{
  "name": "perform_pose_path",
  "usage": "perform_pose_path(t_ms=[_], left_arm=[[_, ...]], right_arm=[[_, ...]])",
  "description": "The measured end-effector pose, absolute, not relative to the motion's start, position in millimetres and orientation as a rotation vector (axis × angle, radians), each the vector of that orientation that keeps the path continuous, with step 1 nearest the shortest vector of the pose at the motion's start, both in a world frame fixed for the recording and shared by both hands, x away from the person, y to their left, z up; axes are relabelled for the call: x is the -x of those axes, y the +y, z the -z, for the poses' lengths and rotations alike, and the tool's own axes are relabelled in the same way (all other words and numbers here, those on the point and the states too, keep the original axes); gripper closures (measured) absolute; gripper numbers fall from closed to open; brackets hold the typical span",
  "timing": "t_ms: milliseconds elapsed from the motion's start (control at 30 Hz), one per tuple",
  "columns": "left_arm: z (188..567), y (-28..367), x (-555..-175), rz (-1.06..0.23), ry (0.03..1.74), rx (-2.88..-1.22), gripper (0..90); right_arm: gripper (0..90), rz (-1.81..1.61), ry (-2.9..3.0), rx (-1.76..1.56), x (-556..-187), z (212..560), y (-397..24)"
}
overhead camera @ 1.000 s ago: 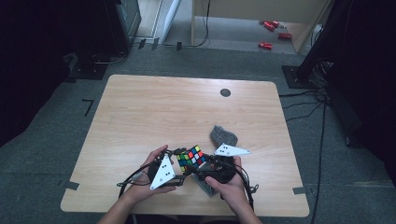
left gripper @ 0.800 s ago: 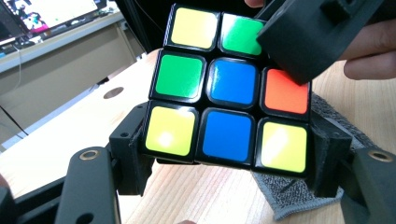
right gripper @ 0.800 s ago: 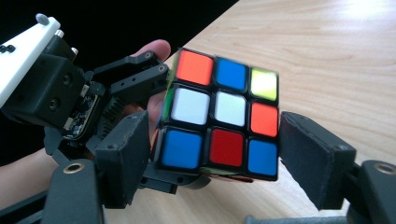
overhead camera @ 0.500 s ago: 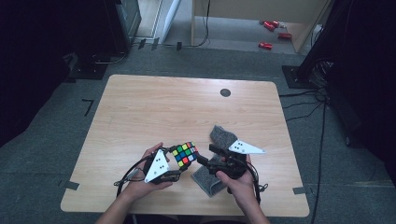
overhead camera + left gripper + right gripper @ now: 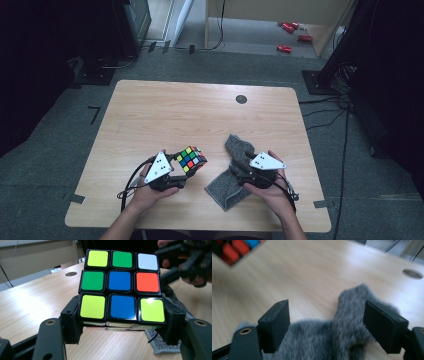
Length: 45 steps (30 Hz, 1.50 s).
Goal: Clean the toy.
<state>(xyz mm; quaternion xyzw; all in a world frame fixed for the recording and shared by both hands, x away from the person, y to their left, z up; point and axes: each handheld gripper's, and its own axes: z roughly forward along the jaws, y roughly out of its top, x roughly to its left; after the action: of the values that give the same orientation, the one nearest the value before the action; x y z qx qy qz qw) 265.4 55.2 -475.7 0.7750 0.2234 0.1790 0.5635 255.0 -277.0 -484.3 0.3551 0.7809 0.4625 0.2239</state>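
Left tool clamps the cube by opposite sides, lifted over the near-left table: rigid, light, slick. Right tool, jaws just opening, straddles the soft limp cloth; pinch a fold.

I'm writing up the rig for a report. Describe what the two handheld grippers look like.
Both are black. The left gripper and right gripper each carry a light grey three-cornered plate on top, marked with small dark dots, and trail a thin black cable. Each has two blocky black jaws on arms with brass-ringed holes. The forearms are bare, with no sleeves.
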Motion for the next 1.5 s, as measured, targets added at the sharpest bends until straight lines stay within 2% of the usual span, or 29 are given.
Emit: perform_pose_path(t_ms=[167, 400, 567, 667, 700, 767, 800, 867, 1000, 1333, 1500], left_arm=[[475, 59, -269, -0.397, 0.578, -1.822, 34.0], [477, 64, -278, -0.359, 0.705, -1.834, 34.0], [478, 63, -278, -0.361, 0.696, -1.849, 34.1], [479, 61, -277, -0.366, 0.677, -1.866, 34.1], [480, 60, -277, -0.369, 0.671, -1.872, 34.1], [480, 58, -276, -0.376, 0.657, -1.884, 34.1], [480, 57, -276, -0.369, 0.653, -1.884, 34.1], [481, 56, -276, -0.371, 0.643, -1.886, 34.1], [482, 53, -274, -0.376, 0.616, -1.893, 34.1], [481, 41, -262, -0.337, 0.458, -1.892, 34.1], [479, 34, -254, -0.321, 0.381, -1.887, 34.1]], right_arm=[[14.9, -1.229, 2.253, -0.945, -257, 499, -278], [13.4, -1.092, 2.378, -0.893, -257, 519, -276], [15.7, -1.048, 2.370, -0.847, -255, 523, -274], [23.3, -1.057, 2.354, -0.878, -254, 523, -275], [29.6, -1.056, 2.347, -0.882, -254, 523, -276], [54.8, -1.037, 2.306, -0.892, -253, 523, -277], [60.8, -1.002, 2.277, -0.896, -253, 522, -276], [67.0, -0.938, 2.260, -0.918, -253, 519, -271], [70.3, -0.941, 2.243, -0.938, -251, 510, -258], [70.6, -1.586, 1.981, -0.942, -223, 442, -236], [70.1, -1.731, 1.997, -0.958, -220, 440, -225]])
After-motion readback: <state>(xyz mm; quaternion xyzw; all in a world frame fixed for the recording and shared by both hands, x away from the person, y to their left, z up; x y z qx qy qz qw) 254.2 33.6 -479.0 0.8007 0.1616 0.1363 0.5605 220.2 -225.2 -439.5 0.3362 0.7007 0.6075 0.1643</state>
